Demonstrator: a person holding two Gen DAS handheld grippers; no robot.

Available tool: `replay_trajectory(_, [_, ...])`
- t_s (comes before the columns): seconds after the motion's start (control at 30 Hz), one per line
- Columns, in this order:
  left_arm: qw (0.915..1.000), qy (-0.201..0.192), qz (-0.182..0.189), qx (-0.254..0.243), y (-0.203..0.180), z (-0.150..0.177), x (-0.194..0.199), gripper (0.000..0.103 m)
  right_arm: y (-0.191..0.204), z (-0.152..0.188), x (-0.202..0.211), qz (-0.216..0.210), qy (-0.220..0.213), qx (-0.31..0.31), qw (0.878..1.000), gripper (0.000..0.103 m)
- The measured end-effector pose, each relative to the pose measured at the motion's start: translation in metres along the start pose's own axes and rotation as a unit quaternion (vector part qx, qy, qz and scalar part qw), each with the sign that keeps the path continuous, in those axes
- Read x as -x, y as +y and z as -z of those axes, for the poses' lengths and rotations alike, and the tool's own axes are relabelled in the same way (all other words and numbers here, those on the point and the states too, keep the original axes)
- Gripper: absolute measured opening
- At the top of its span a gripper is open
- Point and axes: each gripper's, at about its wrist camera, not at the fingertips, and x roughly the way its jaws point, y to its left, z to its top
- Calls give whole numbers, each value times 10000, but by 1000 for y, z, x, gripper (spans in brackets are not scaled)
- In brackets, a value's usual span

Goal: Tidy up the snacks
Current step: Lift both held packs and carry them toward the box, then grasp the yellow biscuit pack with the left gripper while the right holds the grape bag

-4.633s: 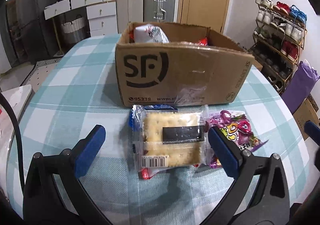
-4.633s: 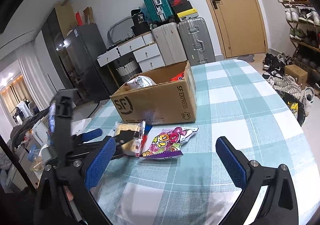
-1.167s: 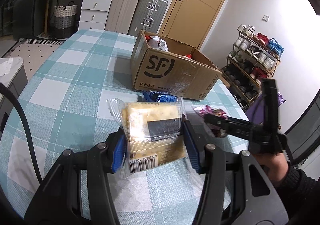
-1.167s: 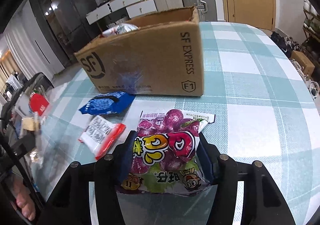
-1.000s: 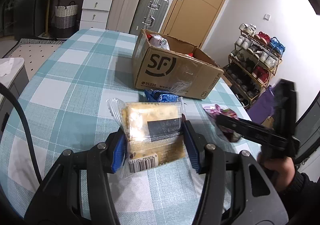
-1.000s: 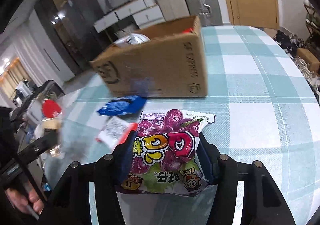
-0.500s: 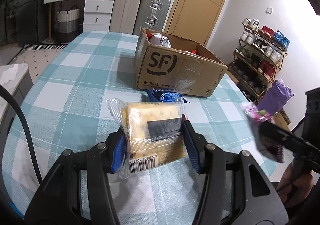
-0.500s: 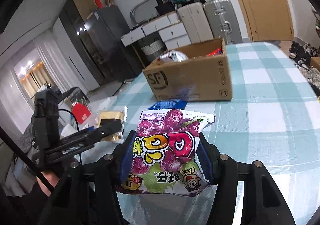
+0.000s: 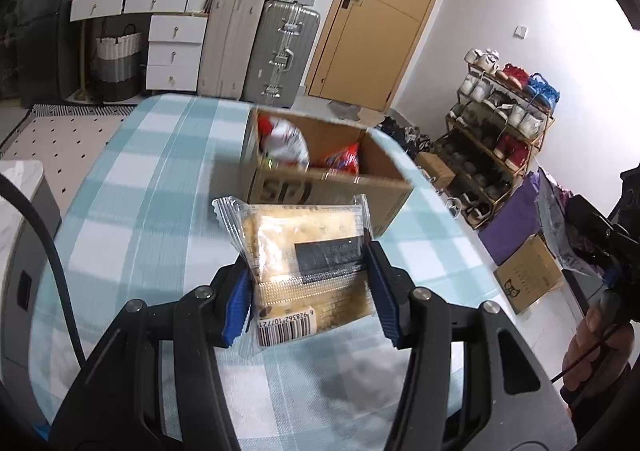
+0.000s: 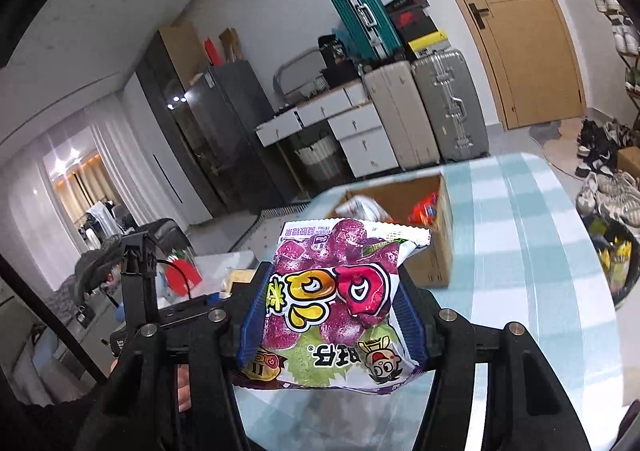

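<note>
Between the blue pads of our left gripper [image 9: 310, 291] we hold a clear-wrapped cracker packet [image 9: 306, 265], clamped at both side edges, its barcode end toward the camera and its crimped top poking out past the fingertips, lifted above the checked tablecloth [image 9: 152, 187]. Our right gripper [image 10: 328, 315] is closed in the same way on a purple grape candy bag [image 10: 334, 299], which fills the space between the fingers and sticks up beyond them. Just past the left fingertips, straight ahead, the open cardboard box [image 9: 328, 187] sits on the table with a white-and-red bag [image 9: 286, 143] and a red packet [image 9: 342, 159] inside; from the right wrist the same box shows just beyond and slightly right of the candy bag's top edge. Farther off, ahead of the left fingers, suitcases [image 9: 256, 47] and white drawers [image 9: 174, 47] line the wall beside a wooden door [image 9: 380, 15], with a shoe rack [image 9: 504, 131] away to the right
</note>
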Motion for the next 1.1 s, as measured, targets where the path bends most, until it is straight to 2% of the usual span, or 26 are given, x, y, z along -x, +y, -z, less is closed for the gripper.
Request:
replay_trajectory(0.13, [9996, -159, -96, -215, -11, -33, 11, 50, 14, -31, 13, -57, -215, 229, 9995, 58])
replay_trajectory(0.2, [9993, -178, -130, -297, -16, -52, 14, 44, 20, -45, 13, -134, -256, 267, 9992, 58])
replay_trajectory(0.27, [9992, -158, -118, -333, -21, -68, 17, 43, 24, -62, 11, -136, -281, 295, 9991, 58])
replay_trajectory(0.4, [9999, 79, 144, -18, -25, -98, 3, 41, 29, -87, -11, 55, -179, 353, 9992, 58])
replay_trajectory(0.5, [9992, 321, 210, 125, -23, -100, -10, 41, 27, -85, -32, -81, -24, 229, 9997, 58])
replay_trajectory(0.57, [9996, 284, 18, -37, -20, -89, -14, 41, 21, -76, -42, -159, 48, 81, 9998, 58])
replay_trajectory(0.67, [9988, 481, -125, -27, -4, -51, -21, 41, 8, -51, -59, -175, 214, -39, 9996, 58])
replay_trajectory(0.8, [9935, 1133, -19, -38, 10, 4, -31, 41, -14, -3, -78, -193, 546, -284, 9979, 58])
replay_trajectory(0.87, [9915, 1267, -36, -302, 7, 26, -28, 42, -28, 17, -83, -227, 636, -436, 9968, 58])
replay_trajectory(0.97, [9853, 1497, -17, -822, -4, 65, -20, 58, -44, 41, -85, -115, 744, -475, 9960, 58])
replay_trajectory(1.1, [9757, 1774, 90, -1281, -18, 105, -19, 61, -61, 61, -86, -53, 820, -545, 9951, 58])
